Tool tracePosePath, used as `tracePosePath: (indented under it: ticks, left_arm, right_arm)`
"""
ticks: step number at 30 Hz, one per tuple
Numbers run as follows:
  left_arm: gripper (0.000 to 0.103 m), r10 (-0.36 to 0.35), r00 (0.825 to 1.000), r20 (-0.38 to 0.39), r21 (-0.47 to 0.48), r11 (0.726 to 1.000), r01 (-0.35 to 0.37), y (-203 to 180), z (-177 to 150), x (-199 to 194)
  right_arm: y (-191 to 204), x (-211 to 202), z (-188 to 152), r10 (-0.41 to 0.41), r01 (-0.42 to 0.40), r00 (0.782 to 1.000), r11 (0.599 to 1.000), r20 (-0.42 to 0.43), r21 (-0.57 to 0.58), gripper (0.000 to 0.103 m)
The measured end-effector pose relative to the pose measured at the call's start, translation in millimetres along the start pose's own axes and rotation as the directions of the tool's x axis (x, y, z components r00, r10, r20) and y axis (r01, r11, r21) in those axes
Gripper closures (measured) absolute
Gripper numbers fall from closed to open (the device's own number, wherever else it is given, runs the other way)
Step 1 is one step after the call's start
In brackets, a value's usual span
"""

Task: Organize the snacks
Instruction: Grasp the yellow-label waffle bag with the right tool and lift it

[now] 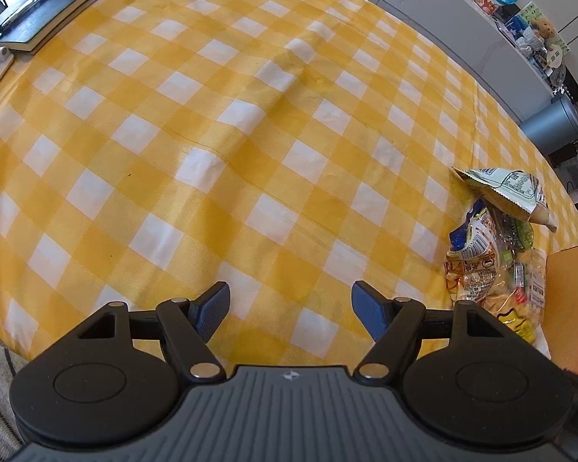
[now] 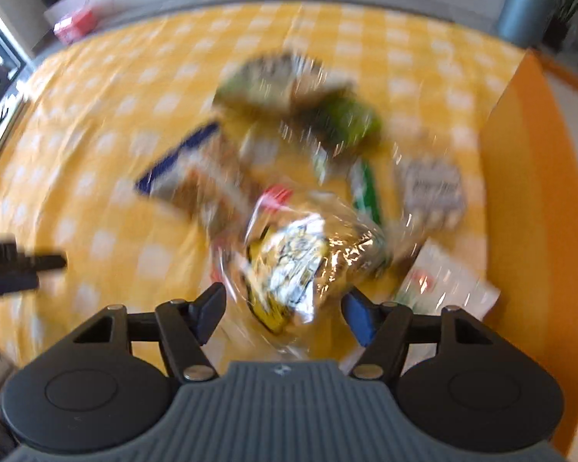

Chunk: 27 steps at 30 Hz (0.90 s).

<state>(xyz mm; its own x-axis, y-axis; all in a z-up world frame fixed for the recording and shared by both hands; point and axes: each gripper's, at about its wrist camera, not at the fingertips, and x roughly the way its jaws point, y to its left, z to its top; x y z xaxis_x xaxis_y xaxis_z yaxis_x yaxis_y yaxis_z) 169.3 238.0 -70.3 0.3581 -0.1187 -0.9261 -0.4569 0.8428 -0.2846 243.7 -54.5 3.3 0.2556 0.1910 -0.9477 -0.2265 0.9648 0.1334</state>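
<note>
Snacks lie heaped in the middle of the right wrist view, on the yellow checked tablecloth (image 2: pixel 108 123), with an orange box (image 2: pixel 535 208) standing along the right edge of the frame. We judge the step in hand to be lifting one crinkly clear packet (image 2: pixel 300 258), yellow and white inside, out of the pile of snacks (image 2: pixel 289 123). It sits low in the centre, between the fingers of the right gripper (image 2: pixel 283 310), and seems to be clamped there, though blur keeps us from seeing the pads press.

To do this well, we would keep the squeeze steady, since the film is slippery, raise the packet straight until it hangs free of its neighbours, and then swing it toward the box, if that is where the snacks belong.

The left gripper (image 1: pixel 291 310) hovers at the bottom of its own view with its jaws spread wide over bare cloth and nothing between them. The same heap shows at that view's right edge, topped by a pale green packet (image 1: pixel 504 188).

As for writing, we see dense printed panels on the green packet and coloured lettering below it, but nothing we can read; the right wrist view is too smeared for any label.
</note>
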Motion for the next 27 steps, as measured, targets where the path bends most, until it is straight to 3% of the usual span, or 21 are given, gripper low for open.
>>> tracePosePath:
  ticks: [1, 3, 4, 7, 10, 14, 17, 20, 27]
  left_arm:
    - [0.018, -0.001, 1.000, 0.003, 0.002, 1.000, 0.001, 0.4, -0.4, -1.8]
    - [0.018, 0.002, 1.000, 0.009, 0.009, 1.000, -0.002, 0.5, -0.4, -4.5]
    - [0.018, 0.006, 1.000, 0.011, 0.012, 1.000, -0.006, 0.7, -0.9, -5.5]
    - [0.018, 0.016, 1.000, 0.009, 0.013, 1.000, -0.016, 3.2, -2.3, -7.1]
    - [0.018, 0.019, 1.000, 0.004, 0.005, 1.000, -0.019, 5.8, -2.9, -6.9]
    - [0.018, 0.016, 1.000, -0.013, 0.032, 0.999, -0.015, 2.3, -4.1, -4.2]
    - [0.018, 0.011, 1.000, -0.010, 0.044, 0.999, -0.010, -0.5, -5.4, -4.3]
    - [0.018, 0.012, 1.000, -0.021, 0.034, 0.999, -0.011, -1.8, -5.8, -0.7]
    - [0.018, 0.010, 1.000, -0.029, 0.065, 0.998, -0.008, -9.2, -8.2, -1.1]
  right_arm:
    - [2.4, 3.6, -4.4, -0.028, 0.028, 1.000, 1.000, -0.009, -0.005, 0.029]
    - [6.6, 8.1, -10.5, -0.082, 0.082, 0.997, 0.997, 0.003, -0.002, 0.009]
    - [9.1, 8.0, -12.4, -0.099, 0.099, 0.995, 0.995, 0.025, 0.001, 0.006]
    - [23.8, 5.0, -14.9, -0.160, 0.165, 0.984, 0.984, 0.078, -0.061, 0.005]
    - [30.8, 4.8, -10.6, -0.194, 0.198, 0.979, 0.976, 0.056, -0.089, 0.003]
    - [12.2, 12.4, 1.1, -0.085, 0.090, 0.995, 0.988, -0.044, 0.123, 0.003]
    - [3.2, 16.7, 7.5, -0.063, 0.070, 0.997, 0.958, -0.033, 0.278, 0.003]
    - [4.2, 21.5, 16.2, -0.130, 0.128, 0.991, 0.939, -0.014, 0.318, 0.003]
    - [14.0, 49.4, 23.0, -0.245, 0.248, 0.968, 0.930, -0.045, 0.270, 0.003]
